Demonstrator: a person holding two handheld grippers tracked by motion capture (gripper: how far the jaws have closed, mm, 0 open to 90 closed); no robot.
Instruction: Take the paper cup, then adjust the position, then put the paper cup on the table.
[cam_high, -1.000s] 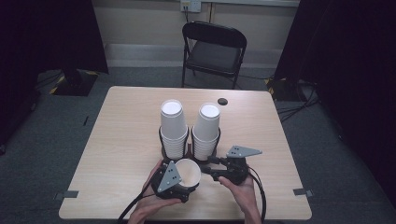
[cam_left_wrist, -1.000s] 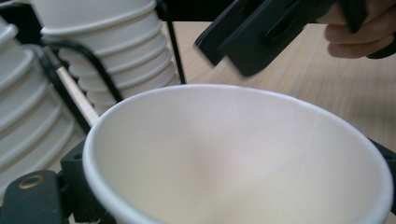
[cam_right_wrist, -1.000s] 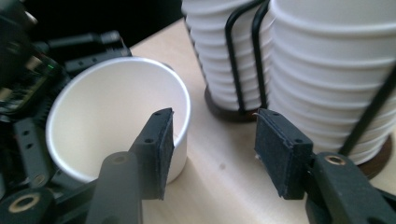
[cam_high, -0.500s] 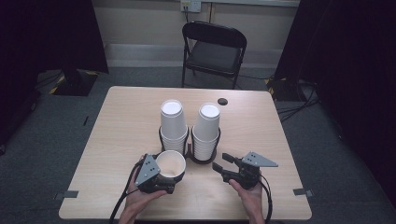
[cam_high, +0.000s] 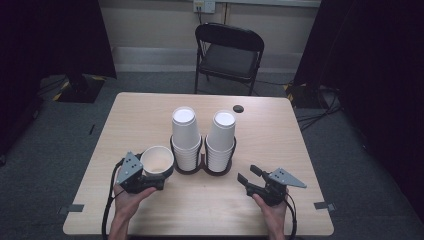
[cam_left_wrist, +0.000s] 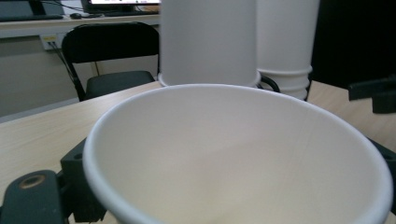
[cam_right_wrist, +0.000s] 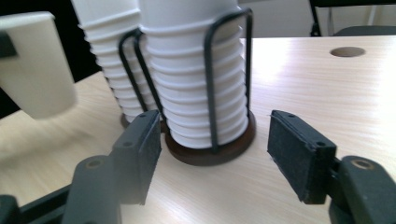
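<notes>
A single white paper cup (cam_high: 157, 160) (cam_left_wrist: 233, 154) is held above the table's front left, mouth up, and my left gripper (cam_high: 145, 179) is shut on it. This cup (cam_right_wrist: 37, 65) also hangs at the left of the right gripper view. Two stacks of white cups (cam_high: 185, 135) (cam_high: 221, 137) stand upside down in a black wire holder (cam_high: 202, 167) at the table's middle. My right gripper (cam_high: 248, 173) (cam_right_wrist: 212, 135) is at the front right, aimed at the nearer stack (cam_right_wrist: 196, 84). Its jaws have just been opening and nothing is between them.
The wooden table (cam_high: 280, 145) has a small dark round hole (cam_high: 238, 108) behind the stacks. A black folding chair (cam_high: 227, 50) stands beyond the far edge. Dark curtains hang at both sides. Bare tabletop lies between the two hands.
My left gripper has carried the cup to the left, away from the right gripper. The right gripper has drawn off to the right and lower, and its jaws have spread.
</notes>
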